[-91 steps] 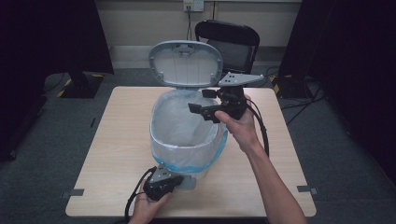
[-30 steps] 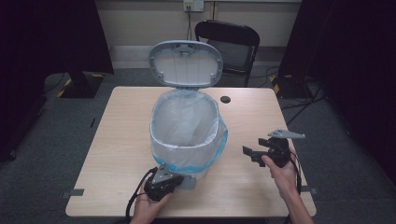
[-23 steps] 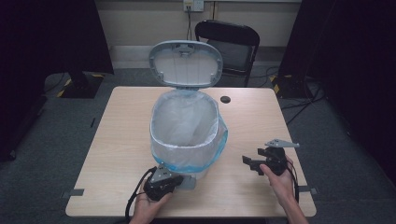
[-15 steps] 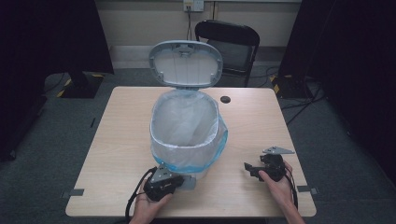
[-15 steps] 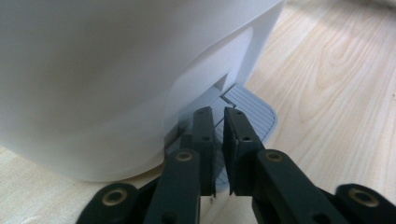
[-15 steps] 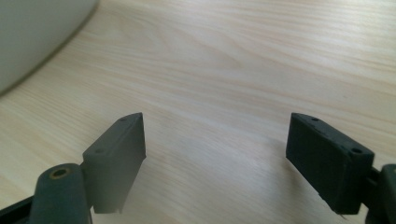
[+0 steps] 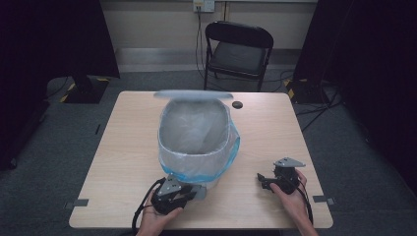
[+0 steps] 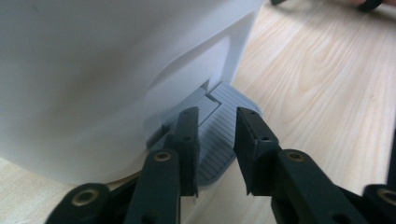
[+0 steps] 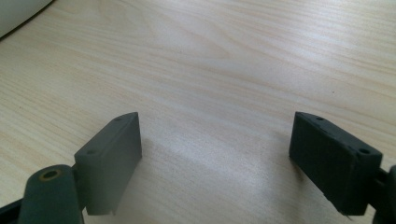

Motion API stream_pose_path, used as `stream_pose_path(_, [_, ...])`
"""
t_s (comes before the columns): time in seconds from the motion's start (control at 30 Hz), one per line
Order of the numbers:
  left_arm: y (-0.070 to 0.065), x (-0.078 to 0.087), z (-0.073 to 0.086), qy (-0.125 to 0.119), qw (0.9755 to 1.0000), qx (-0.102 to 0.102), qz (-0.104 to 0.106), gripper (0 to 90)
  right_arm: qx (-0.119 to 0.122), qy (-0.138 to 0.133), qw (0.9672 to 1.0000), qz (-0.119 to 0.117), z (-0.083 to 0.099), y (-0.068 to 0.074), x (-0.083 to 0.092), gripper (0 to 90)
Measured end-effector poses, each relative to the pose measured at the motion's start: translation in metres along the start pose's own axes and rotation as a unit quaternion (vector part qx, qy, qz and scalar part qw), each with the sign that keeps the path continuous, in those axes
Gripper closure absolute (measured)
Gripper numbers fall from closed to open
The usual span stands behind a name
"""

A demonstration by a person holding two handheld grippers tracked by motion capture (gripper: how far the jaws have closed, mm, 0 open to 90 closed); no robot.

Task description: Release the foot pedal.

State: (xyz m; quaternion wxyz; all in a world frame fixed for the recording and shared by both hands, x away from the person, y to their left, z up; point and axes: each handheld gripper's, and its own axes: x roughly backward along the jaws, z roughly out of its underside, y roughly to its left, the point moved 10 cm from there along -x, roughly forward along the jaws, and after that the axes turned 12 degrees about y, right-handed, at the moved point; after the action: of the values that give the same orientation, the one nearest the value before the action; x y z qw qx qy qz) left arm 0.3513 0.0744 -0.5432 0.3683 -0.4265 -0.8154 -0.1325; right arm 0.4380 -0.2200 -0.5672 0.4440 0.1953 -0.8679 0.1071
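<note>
A white pedal bin (image 7: 196, 147) with a clear and blue liner stands mid-table. Its grey lid (image 7: 192, 94) is a blurred, nearly flat streak just above the rim. My left gripper (image 7: 193, 192) lies at the bin's front foot. In the left gripper view its jaws (image 8: 215, 140) stand almost together over the ribbed grey pedal (image 8: 229, 100), with nothing between them. At the front right, my right gripper (image 7: 263, 181) rests low over the table (image 7: 275, 132), a hand around it. Its jaws (image 9: 215, 154) are wide open over bare wood.
A small black round object (image 7: 237, 104) lies on the table behind the bin at the right. A black folding chair (image 7: 238, 49) stands beyond the far edge. Dark curtains flank the room, and cables trail from both grippers.
The lid, upright before, has swung down to nearly flat over the rim. My right gripper came from the bin's rim down to the table's front right. The left gripper stays at the pedal.
</note>
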Motion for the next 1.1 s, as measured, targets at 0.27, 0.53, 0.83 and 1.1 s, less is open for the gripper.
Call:
stream_pose_path(0.27, [-0.002,0.011,0.0,-0.019,0.9995,0.017,0.019,67.9,-0.001,0.001,1.0,-0.001,0.0,0.0,0.0,16.0])
stream_pose_path(0.53, [0.0,0.03,0.01,-0.016,0.9998,0.005,-0.008,54.7,0.0,0.0,1.0,0.0,0.0,0.0,0.0,16.0])
stream_pose_path(0.83, [0.044,0.054,0.015,-0.022,0.9947,0.068,-0.073,43.6,-0.001,0.0,1.0,0.0,0.0,0.0,0.0,16.0])
stream_pose_path(1.1, [0.096,0.085,0.031,-0.043,0.9795,0.16,-0.115,38.3,-0.002,0.001,1.0,0.0,0.0,0.0,0.0,16.0])
